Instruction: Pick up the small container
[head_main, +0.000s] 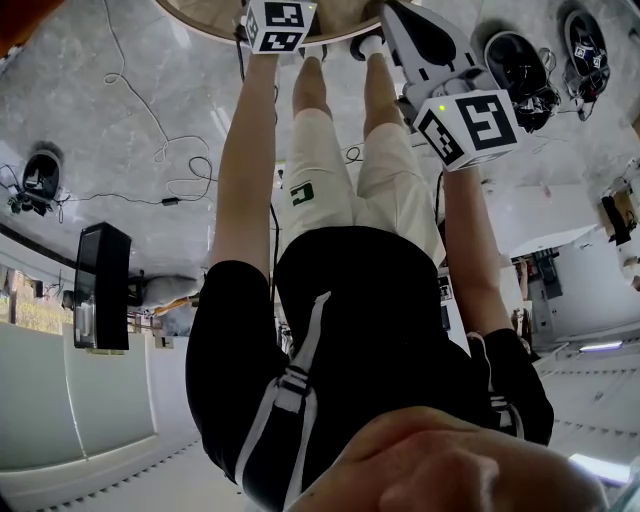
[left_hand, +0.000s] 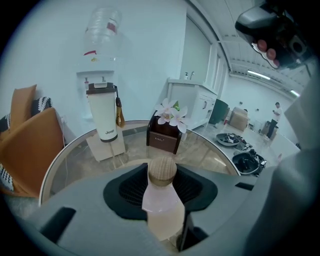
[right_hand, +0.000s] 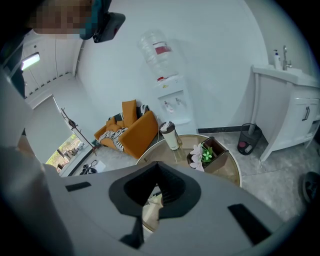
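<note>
Left gripper view has it all: the small container (left_hand: 163, 215), a pale little bottle, sits dead centre at the bottom of the frame. The left gripper (left_hand: 161, 197) has its dark fingers (left_hand: 127, 187) pressed against the body on either side. That reads as a clamp on the bottle, low on the body, with the round cork-coloured cap (left_hand: 162, 171) poking free above the pads.

Its long axis runs up the middle of the frame, cap uppermost. That puts it roughly in line with the white tumbler (left_hand: 104, 117) standing at the upper left on the round glass table (left_hand: 75, 160), with the dark flower box (left_hand: 165, 135) just right of it. Whether the bottle's base touches the glass I can't tell; the gripper body hides it.

Over to the right gripper (right_hand: 156, 187). Its fingers look drawn together at the tips with nothing between them, only a slit showing something pale that I can't make out. It hangs high, with the whole table small and far down at centre right of its frame.

So the left hand is the one on the job. My guess is the lift should go straight up along that axis, because the grip sits low and any tilt could swing the capped end sideways.
</note>
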